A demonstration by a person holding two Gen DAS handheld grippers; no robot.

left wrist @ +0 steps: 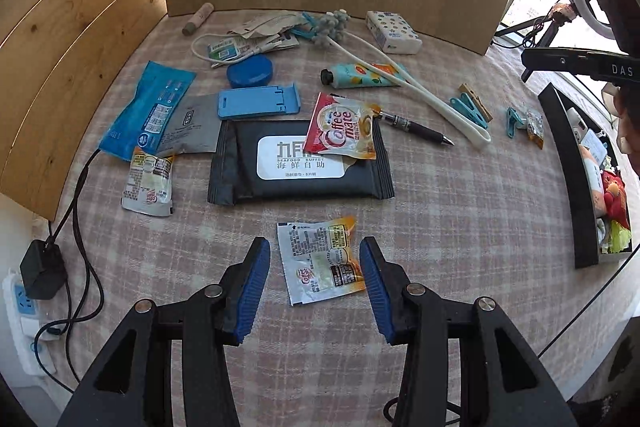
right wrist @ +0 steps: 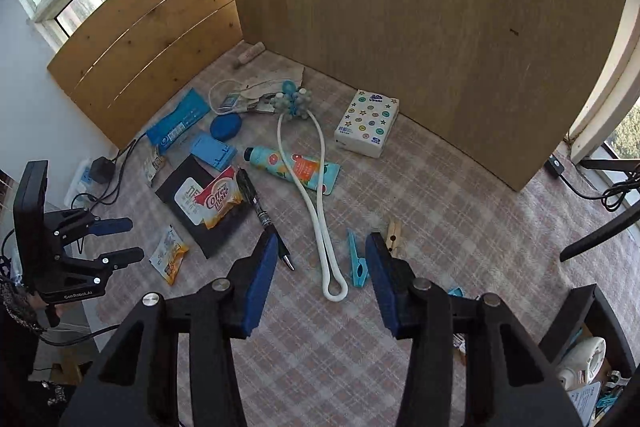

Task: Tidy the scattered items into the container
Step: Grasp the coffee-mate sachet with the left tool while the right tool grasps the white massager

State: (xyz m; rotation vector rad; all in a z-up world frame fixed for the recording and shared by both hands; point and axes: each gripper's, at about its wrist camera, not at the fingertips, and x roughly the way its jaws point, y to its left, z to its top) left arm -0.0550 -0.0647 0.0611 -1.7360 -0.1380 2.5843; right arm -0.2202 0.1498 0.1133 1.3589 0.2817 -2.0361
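Observation:
My left gripper (left wrist: 315, 261) is open, its blue pads either side of a Coffee mate sachet (left wrist: 322, 261) lying flat on the checked cloth; it also shows in the right wrist view (right wrist: 122, 239) beside that sachet (right wrist: 170, 255). My right gripper (right wrist: 322, 259) is open and empty above the loop end of a white massager (right wrist: 320, 223), with a black pen (right wrist: 260, 211) at its left pad and a teal peg (right wrist: 357, 261) at its right. The black container (left wrist: 576, 179) stands at the right with several items inside.
On the cloth lie a black wipes pack (left wrist: 300, 163), two more sachets (left wrist: 340, 127) (left wrist: 148, 183), a blue phone stand (left wrist: 258, 101), a blue tin (left wrist: 250, 71), a cream tube (left wrist: 364, 75), a tissue pack (left wrist: 392, 31) and pegs (left wrist: 472, 107). Wooden boards stand behind. A power strip (left wrist: 24, 311) lies left.

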